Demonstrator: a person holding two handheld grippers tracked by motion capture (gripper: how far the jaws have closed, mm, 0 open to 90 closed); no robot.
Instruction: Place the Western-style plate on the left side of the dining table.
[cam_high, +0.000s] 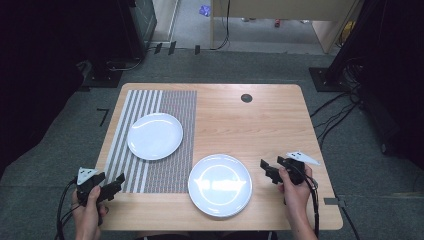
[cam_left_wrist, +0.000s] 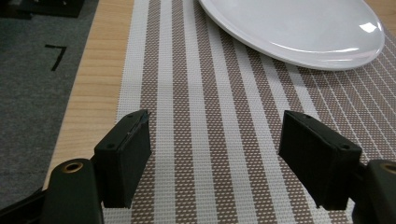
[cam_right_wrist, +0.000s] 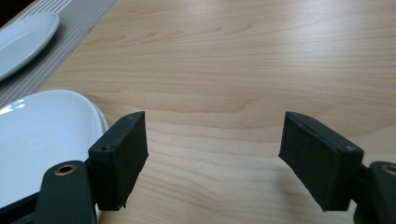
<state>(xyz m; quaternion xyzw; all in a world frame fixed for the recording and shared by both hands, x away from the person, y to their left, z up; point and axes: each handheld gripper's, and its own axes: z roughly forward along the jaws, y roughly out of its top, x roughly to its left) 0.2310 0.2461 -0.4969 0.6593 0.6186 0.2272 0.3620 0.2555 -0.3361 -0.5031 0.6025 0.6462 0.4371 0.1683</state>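
The right gripper (cam_high: 268, 168) sits in the lower right of the high view, just beside a white plate (cam_high: 220, 185). Its jaws are wide apart with nothing between them, only bare table (cam_right_wrist: 261, 70) showing in the gap. That plate lies on the wood at the bottom middle.

The left gripper (cam_high: 116, 183) sits in the lower left, at the near edge of the striped mat (cam_high: 167, 145). Its jaws are spread too, holding nothing, over the brown and white stripes. A second plate (cam_high: 155, 136) rests on the mat, up and to the right of the left gripper, well apart from it.
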